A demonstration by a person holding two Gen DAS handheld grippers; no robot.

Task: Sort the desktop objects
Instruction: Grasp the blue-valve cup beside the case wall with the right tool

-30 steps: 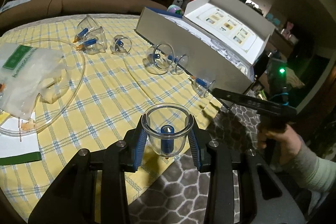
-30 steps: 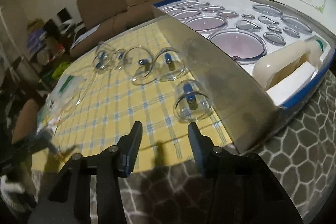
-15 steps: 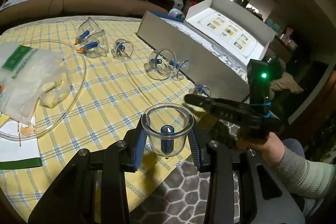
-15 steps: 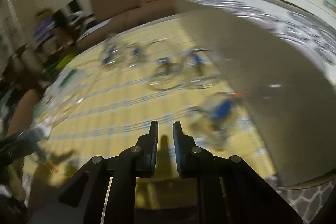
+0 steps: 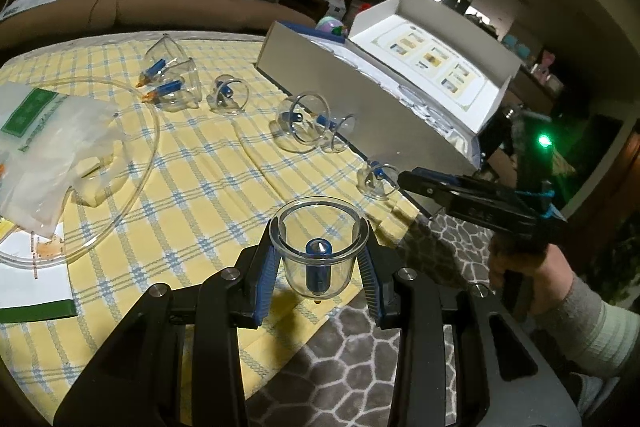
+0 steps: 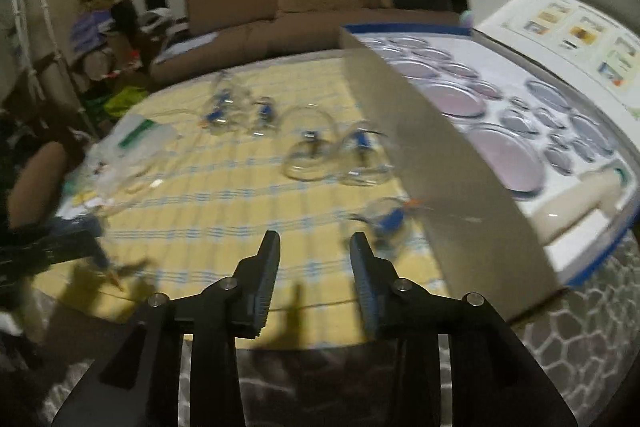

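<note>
Left wrist view: the left gripper [image 5: 319, 259], low in the centre of the frame, is clenched on a clear cup [image 5: 319, 251] with a blue valve; both blue pads press its sides and the cup stands upright, mouth up, above the yellow checked cloth [image 5: 192, 163]. Five more cups lie across the cloth towards the upper left and centre. A sixth small cup [image 5: 376, 179] lies just beside the grey wall of the open box [image 5: 360, 107]. The right gripper [image 5: 416, 181] enters from the right edge, its tips near that small cup.

Right wrist view, blurred: the right gripper [image 6: 314, 267] sits at lower centre, its jaws opening with nothing between them. The small cup [image 6: 380, 223] lies just beyond the right finger, beside the box wall [image 6: 460, 187]. The moulded tray [image 6: 540, 131] fills the right side.
</note>
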